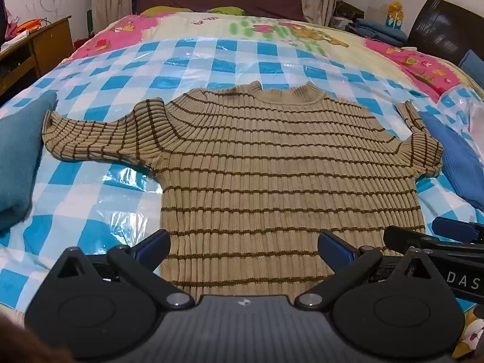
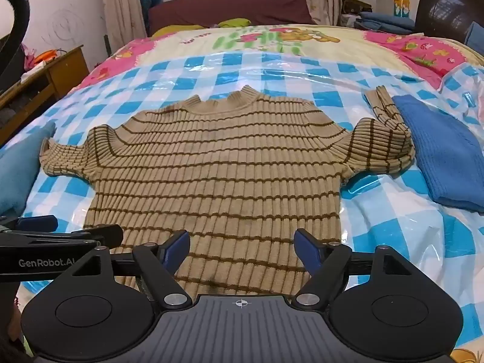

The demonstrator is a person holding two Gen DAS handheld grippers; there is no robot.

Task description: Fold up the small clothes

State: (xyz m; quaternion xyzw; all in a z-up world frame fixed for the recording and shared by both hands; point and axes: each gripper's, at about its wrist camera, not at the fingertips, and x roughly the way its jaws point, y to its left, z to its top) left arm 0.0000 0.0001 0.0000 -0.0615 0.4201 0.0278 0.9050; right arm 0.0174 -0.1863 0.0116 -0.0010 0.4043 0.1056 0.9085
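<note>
The striped sweater [image 1: 260,163] lay flat on the checkered sheet [image 1: 90,187] (sleeves spread); its hem sat just ahead of the left gripper [image 1: 243,246] and right gripper [image 2: 242,246], both spread apart and empty.

Tan ribbed knit sweater with brown stripes [image 1: 272,163] flat on blue-white checked plastic sheet [image 1: 90,193], hem nearest, collar far. Teal folded cloth [image 1: 18,157] at left sleeve end; blue folded towel [image 2: 444,154] touching right sleeve. Cartoon-print bedspread [image 2: 272,42] behind sheet.
</note>
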